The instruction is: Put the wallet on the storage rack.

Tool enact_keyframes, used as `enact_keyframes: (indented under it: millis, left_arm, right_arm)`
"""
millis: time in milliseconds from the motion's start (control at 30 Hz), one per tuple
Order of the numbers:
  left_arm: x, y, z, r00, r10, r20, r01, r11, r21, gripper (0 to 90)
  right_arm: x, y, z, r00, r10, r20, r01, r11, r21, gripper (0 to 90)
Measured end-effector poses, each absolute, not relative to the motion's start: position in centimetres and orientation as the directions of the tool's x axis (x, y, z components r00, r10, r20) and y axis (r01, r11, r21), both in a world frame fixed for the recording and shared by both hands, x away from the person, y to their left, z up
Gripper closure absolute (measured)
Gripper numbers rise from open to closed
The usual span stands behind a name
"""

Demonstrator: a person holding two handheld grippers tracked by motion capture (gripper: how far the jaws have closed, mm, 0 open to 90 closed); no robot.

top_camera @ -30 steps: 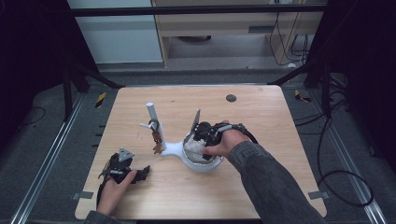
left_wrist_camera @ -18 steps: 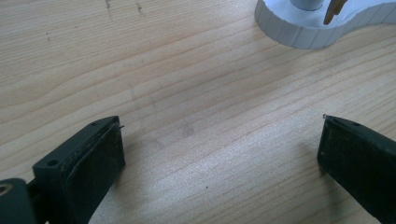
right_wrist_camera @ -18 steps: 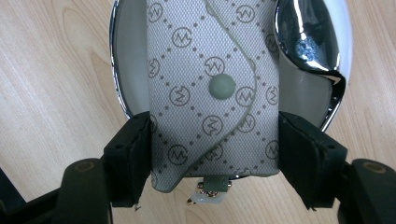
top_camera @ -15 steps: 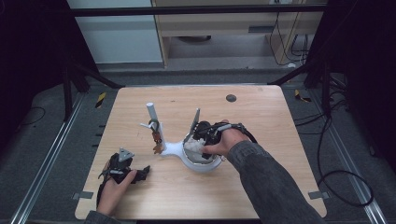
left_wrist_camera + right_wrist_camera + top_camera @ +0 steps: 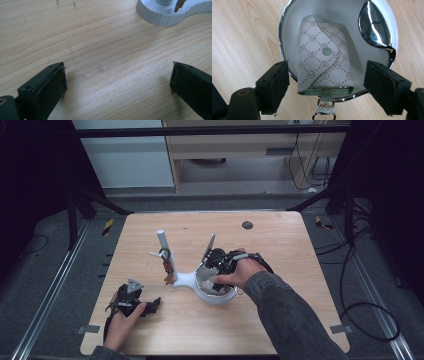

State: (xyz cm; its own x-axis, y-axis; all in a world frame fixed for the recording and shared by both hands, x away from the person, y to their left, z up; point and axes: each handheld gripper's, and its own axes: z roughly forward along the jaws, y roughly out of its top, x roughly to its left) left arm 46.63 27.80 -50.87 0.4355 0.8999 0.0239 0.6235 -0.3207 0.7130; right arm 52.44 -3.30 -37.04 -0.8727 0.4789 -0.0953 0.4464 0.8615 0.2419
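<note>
woven cloth pouch (image 5: 324, 62), glossy chrome-rimmed dish (image 5: 284, 22), matt wood table (image 5: 242, 37)

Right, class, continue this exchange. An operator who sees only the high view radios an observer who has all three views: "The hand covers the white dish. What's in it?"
Observer: A grey patterned key pouch with a snap flap, lying flat inside the dish.
Operator: Is the right gripper gripping it?
Observer: No. The right gripper has just been opening its jaws; the pouch lies between them, with both pads clear of its sides.
Operator: And the left gripper's jaws?
Observer: The left gripper is wide open over bare table, with nothing between its jaws.
</note>
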Motion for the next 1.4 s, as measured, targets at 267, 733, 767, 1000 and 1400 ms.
enact_keyframes:
  millis: [267, 733, 767, 1000, 1400]
  left_arm:
    - [46.6, 27.8, -50.9, 0.436, 0.900, 0.024, 0.624, -0.321, 0.713, 0.0]
    - [46.6, 27.8, -50.9, 0.436, 0.900, 0.024, 0.623, -0.321, 0.713, 0.0]
    - [46.6, 27.8, -50.9, 0.436, 0.900, 0.024, 0.624, -0.321, 0.713, 0.0]
    - [46.6, 27.8, -50.9, 0.436, 0.900, 0.024, 0.624, -0.321, 0.713, 0.0]
    - [46.6, 27.8, -50.9, 0.436, 0.900, 0.023, 0.623, -0.320, 0.713, 0.0]
  right_arm:
    - [52.4, -3.5, -36.8, -0.867, 0.489, -0.094, 0.455, 0.855, 0.249, 19.9]
    - [52.2, -3.7, -36.6, -0.867, 0.490, -0.092, 0.454, 0.852, 0.260, 19.0]
    - [52.2, -3.7, -36.5, -0.869, 0.487, -0.091, 0.451, 0.854, 0.259, 19.0]
    - [51.9, -3.9, -36.3, -0.864, 0.496, -0.089, 0.458, 0.847, 0.270, 18.8]
    - [51.5, -4.8, -35.6, -0.864, 0.496, -0.084, 0.454, 0.841, 0.296, 16.8]
